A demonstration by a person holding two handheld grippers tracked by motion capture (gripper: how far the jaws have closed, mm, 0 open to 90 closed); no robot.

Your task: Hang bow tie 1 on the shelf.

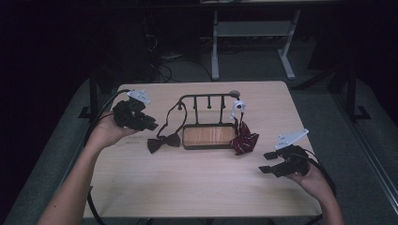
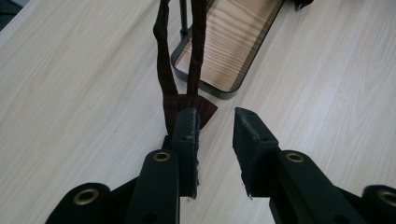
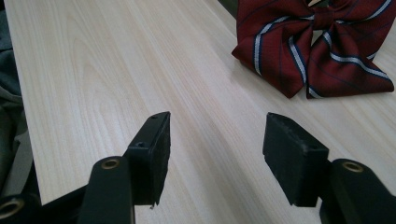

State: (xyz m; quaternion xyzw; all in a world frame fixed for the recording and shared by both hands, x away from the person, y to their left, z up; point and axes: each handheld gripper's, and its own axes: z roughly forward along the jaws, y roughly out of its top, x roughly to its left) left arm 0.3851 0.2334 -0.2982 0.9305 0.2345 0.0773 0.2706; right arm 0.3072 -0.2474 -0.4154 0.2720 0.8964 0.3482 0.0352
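— Dark maroon bow tie flat on pale wood table, just left of rack's wooden base tray. Strap looped up over left end of black metal rack.

— Any writing or labels?

— None readable anywhere.

— Position against the jaws?

— Seen in left gripper view just past tips of left gripper, beside the left-hand jaw; two strap bands rising from the knot away from the camera. Jaws apart, nothing pinched, only bare table in the gap.

— Which way pointing?

— Wings spread left to right along table's front edge in high view; strap running up and back toward the rack.

— Left gripper in high view?

— Held in left hand, left gripper aimed right toward the bow, near it but apart.

— Other side?

— Red bow tie with white and navy stripes at tray's right end, below a white clip on the rack. Right gripper near table's right front, jaws wide apart and empty, striped bow ahead and well apart.
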